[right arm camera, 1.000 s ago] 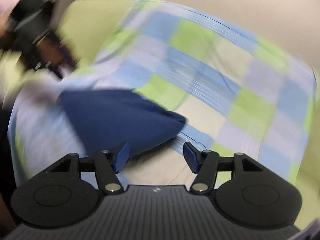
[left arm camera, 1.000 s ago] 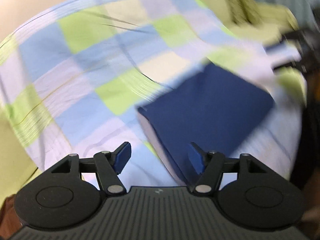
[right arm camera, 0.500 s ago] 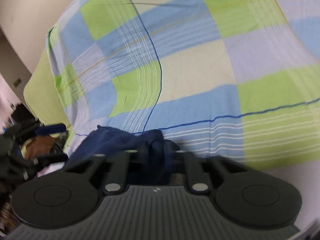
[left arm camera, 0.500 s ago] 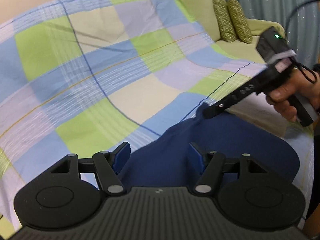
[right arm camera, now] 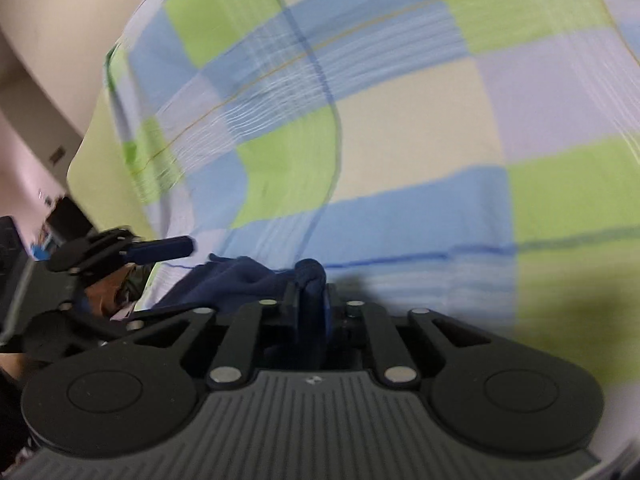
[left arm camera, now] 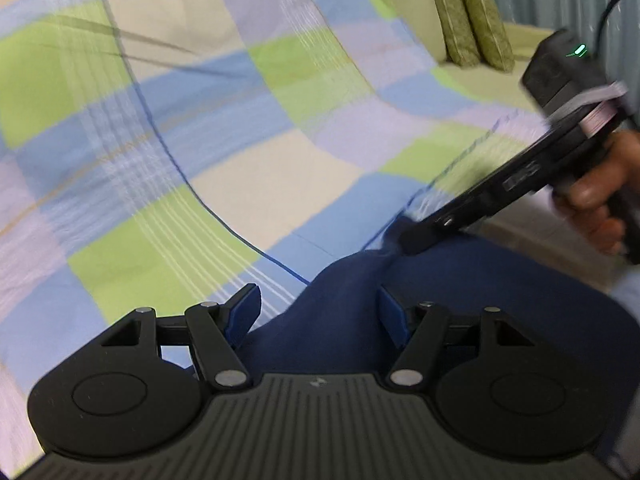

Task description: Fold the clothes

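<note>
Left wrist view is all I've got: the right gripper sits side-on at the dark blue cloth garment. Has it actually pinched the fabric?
Observer: Yes. The right wrist view shows the right gripper shut on a bunched fold of the dark blue cloth garment.
Operator: And my left gripper, is it touching the garment from that side?
Observer: The left gripper shows just above the garment's far edge, seemingly apart from it, over the checked green-and-blue bedsheet.

Garment point(left arm camera: 460, 312) on bedsheet point(left arm camera: 224, 128), between both tools: left tool point(left arm camera: 318, 312) over near edge, right tool point(right arm camera: 310, 300) at far corner. Cushions point(left arm camera: 472, 28) behind.
</note>
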Motion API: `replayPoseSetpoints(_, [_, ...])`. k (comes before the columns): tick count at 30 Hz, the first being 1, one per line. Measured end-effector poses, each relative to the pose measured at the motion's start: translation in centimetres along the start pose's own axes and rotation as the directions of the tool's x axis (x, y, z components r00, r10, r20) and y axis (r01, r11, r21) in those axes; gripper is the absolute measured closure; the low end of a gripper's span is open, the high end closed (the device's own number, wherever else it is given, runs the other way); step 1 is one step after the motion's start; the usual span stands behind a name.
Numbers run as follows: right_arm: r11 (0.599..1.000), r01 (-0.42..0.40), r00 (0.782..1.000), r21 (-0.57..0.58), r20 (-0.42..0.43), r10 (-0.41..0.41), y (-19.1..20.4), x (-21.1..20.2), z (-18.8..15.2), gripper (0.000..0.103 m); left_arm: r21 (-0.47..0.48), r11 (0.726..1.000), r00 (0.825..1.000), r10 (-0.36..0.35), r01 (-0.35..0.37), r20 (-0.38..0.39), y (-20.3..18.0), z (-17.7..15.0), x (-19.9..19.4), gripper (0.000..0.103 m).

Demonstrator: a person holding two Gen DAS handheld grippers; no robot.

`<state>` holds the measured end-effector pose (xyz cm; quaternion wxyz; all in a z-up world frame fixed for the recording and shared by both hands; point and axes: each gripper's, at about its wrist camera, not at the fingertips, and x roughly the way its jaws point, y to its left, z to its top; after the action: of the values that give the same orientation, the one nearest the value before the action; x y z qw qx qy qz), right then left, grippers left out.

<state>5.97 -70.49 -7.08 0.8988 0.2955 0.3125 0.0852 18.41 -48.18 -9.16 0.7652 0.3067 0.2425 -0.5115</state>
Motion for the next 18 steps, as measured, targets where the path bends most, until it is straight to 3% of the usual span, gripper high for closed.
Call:
replayPoseSetpoints(4, [0.998,0.054,0.997,-0.04,0.055,-0.051,0.8,-1.4,-0.5,0.087,-0.085,0.996,0.999,0.03,-0.034,-0.043,2.1,-0.1,0.9,0.033])
replayPoseSetpoints(7, [0.986,0.073,0.989,-0.152,0.141,-0.052,3.7,-3.0,-1.1,0.087,-0.153,0.987,0.999,0.038,-0.043,-0.035,3.8,-0.7,0.2,0.032])
replayPoseSetpoints(10, [0.964,0.034,0.989,-0.265,0.148,0.005,6.2,-3.4,-1.5,0.087,-0.143,0.989,0.999,0.037,-0.035,0.013,3.2,-0.1,-1.1,0.037])
replayPoseSetpoints(12, [0.946,0.041,0.994,-0.321,0.11,-0.006,6.9,-2.3,-2.0,0.087,-0.138,0.99,0.999,0.023,-0.016,0.046,2.7,0.4,-1.9,0.037])
replayPoseSetpoints(13, [0.945,0.046,0.995,-0.323,0.097,-0.015,6.9,-1.6,-2.0,0.087,-0.127,0.991,0.998,-0.032,0.039,0.057,2.5,0.7,-2.0,0.037])
replayPoseSetpoints(15, [0.947,0.07,0.996,-0.313,0.082,-0.046,6.5,-0.5,-1.8,0.089,-0.076,0.993,0.996,-0.086,0.087,0.026,1.5,1.3,-0.9,0.037])
replayPoseSetpoints(18, [0.953,0.114,0.992,-0.281,0.091,-0.092,5.7,-0.6,-1.9,0.09,-0.01,0.998,0.997,-0.065,0.065,-0.033,1.1,1.4,1.5,0.034])
